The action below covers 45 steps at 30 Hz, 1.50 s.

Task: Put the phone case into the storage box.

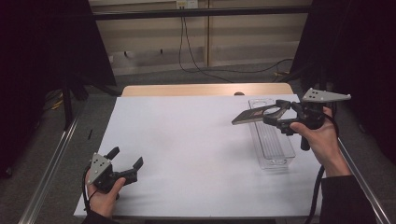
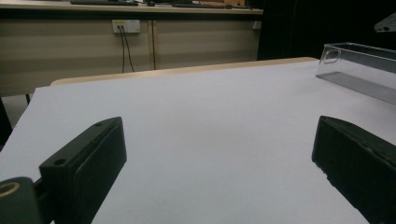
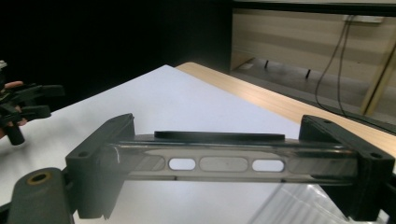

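Your right tongs (image 1: pixel 279 113) were matt black plastic, and what they held was a flat slotted blade (image 3: pixel 224 163) of grey metal with a dull sheen, three smooth-edged slots cut through it. The long bin (image 1: pixel 272 142) under it was clear, glossy plastic with ribbed walls. Your left tongs (image 1: pixel 125 158) were the same matt black, topped by a pale grey plate. The counter (image 1: pixel 196 89) showed light wood at its far edge under a smooth, matt white sheet (image 1: pixel 187 149).
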Motion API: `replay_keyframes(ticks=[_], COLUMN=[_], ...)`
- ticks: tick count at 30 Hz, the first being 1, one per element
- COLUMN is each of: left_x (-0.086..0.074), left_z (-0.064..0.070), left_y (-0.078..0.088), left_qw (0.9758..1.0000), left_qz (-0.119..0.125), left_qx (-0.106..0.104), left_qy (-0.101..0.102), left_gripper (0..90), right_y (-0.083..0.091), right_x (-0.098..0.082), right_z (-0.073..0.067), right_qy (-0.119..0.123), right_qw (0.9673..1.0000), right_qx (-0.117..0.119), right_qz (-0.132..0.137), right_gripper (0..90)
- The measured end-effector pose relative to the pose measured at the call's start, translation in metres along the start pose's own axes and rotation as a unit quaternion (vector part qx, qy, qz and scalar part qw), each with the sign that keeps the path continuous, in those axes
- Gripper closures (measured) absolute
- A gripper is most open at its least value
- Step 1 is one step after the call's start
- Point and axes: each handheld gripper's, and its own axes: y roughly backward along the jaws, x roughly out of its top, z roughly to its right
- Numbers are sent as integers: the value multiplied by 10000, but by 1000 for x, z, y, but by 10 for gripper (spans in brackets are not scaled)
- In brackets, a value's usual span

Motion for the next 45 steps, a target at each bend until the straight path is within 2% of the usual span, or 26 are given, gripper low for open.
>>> replay_keyframes(ticks=[2,5,10,13,17,24,26,28,31,40,45], left_x=[0,1,0,-1,0,-1,0,-1,0,0,0], left_z=[2,4,4,3,4,3,3,4,5,5,4], left_y=[0,0,0,-1,-1,-1,-1,-1,-1,-1,-1], left_qw=[10000,9999,9997,9999,9998,9998,9999,9998,9998,9998,9997], left_qz=[8,2,-63,-117,-110,-73,-99,-113,-128,-145,-183], left_qx=[-74,-66,-213,-76,-52,-165,-114,-154,-153,-113,-121], left_qy=[1,-129,-28,-90,-171,36,-8,19,-62,-60,-52], left_gripper=[29,28,30,35,35,37,36,36,36,36,36], right_y=[1,3,6,8,10,10,9,6,2,-9,-17], right_x=[2,5,10,13,18,25,25,25,23,19,18], right_z=[3,9,18,24,31,40,43,45,48,62,70], right_qy=[-48,-136,-258,-319,-397,-493,-452,-484,-543,-769,-844], right_qw=[10000,9997,9987,9977,9961,9923,9919,9912,9893,9834,9777], right_qx=[-74,-218,-439,-588,-773,-1088,-1121,-1151,-1250,-1446,-1639], right_qz=[-7,-43,-64,-100,-147,-338,-382,-430,-529,-782,-1010], right_gripper=[117,117,117,117,117,117,117,117,117,117,117])
